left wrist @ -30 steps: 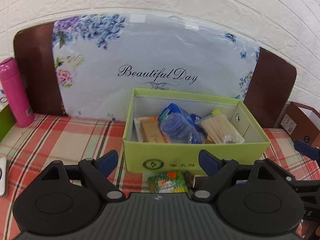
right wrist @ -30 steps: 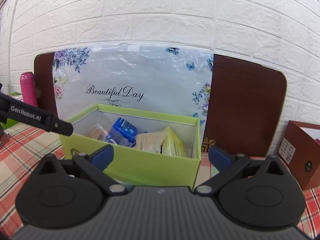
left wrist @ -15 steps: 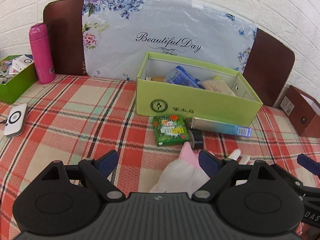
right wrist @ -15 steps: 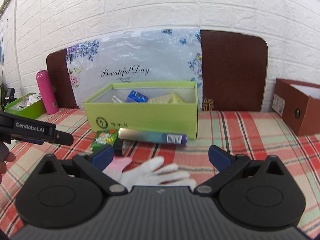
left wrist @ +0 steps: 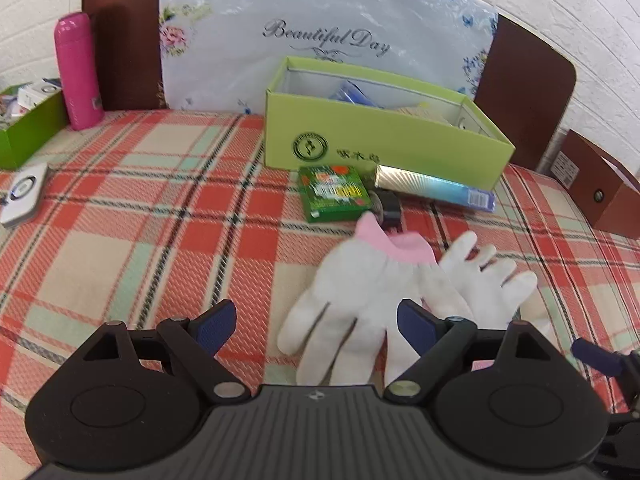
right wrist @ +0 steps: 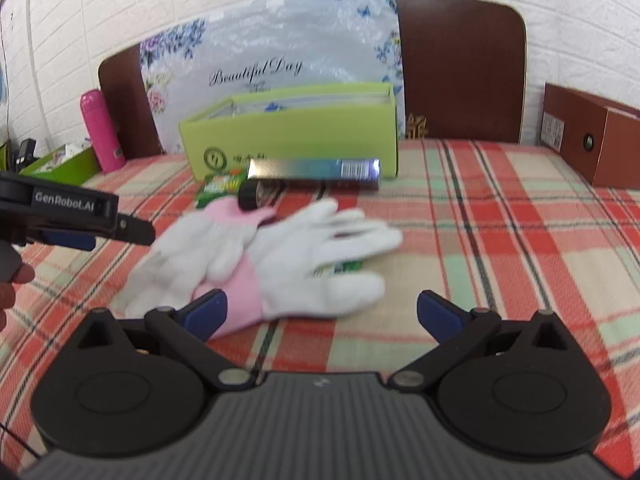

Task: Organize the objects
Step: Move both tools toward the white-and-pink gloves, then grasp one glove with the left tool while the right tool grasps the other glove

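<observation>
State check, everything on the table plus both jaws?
left gripper: jaws open, empty
right gripper: jaws open, empty
white gloves: flat, overlapping
green box: lidless, holding items
green packet: lying flat
silver-blue carton: on its side
pink bottle: upright, capped

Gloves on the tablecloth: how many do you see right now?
2. One white glove lies in front of the left gripper, cuff toward the green box; the other glove lies beside it, partly overlapping. None visible elsewhere.
</observation>
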`<action>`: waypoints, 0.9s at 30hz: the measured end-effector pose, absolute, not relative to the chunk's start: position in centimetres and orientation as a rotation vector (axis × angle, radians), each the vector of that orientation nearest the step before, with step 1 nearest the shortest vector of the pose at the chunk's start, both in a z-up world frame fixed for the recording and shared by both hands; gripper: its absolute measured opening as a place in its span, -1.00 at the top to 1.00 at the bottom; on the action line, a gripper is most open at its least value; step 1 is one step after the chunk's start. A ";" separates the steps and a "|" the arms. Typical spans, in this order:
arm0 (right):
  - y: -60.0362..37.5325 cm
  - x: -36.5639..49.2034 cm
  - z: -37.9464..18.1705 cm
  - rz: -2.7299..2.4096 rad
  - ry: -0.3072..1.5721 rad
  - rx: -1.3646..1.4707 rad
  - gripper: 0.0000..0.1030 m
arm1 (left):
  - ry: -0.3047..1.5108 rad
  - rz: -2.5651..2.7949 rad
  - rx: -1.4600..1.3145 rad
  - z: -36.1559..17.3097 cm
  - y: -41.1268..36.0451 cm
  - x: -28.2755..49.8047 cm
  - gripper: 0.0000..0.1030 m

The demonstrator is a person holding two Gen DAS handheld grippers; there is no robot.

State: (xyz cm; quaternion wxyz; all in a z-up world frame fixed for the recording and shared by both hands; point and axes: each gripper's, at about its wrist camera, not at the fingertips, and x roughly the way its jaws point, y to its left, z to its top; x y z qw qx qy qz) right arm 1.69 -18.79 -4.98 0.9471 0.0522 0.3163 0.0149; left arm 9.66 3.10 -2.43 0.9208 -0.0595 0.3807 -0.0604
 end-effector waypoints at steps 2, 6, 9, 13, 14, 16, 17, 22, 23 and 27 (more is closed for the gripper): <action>-18.7 1.3 -5.3 0.030 0.655 0.108 -1.00 | 0.785 -0.148 -0.131 -2.9 2.6 10.2 -0.76; -18.7 0.7 -4.8 0.042 0.633 0.106 -1.00 | 0.783 -0.190 -0.132 -3.8 1.5 12.1 -0.76; -18.6 0.8 -4.5 0.047 0.632 0.107 -1.00 | 0.813 -0.255 -0.152 -4.8 1.0 13.2 -0.15; -17.9 1.0 -4.6 0.078 0.634 0.099 -1.00 | 0.845 -0.294 -0.169 -4.9 1.8 12.6 0.50; -17.6 1.2 -4.6 0.090 0.636 0.094 -1.00 | 0.838 -0.295 -0.157 -4.5 2.1 12.0 0.50; -16.8 1.7 -4.6 0.116 0.637 0.077 -1.00 | 0.824 -0.283 -0.116 -4.0 3.1 10.4 0.60; -16.3 2.0 -4.6 0.135 0.632 0.062 -1.00 | 0.826 -0.274 -0.108 -4.0 3.7 9.8 0.75; -13.7 4.1 -5.2 0.147 0.599 -0.059 -0.98 | 0.853 -0.258 -0.166 -4.4 7.0 7.4 0.75; -13.3 4.6 -5.5 0.147 0.603 -0.076 -0.94 | 0.854 -0.258 -0.160 -4.4 7.0 7.2 0.75; -12.0 4.3 -5.8 0.132 0.603 -0.213 0.60 | 0.855 -0.258 -0.126 -4.4 6.3 7.3 0.66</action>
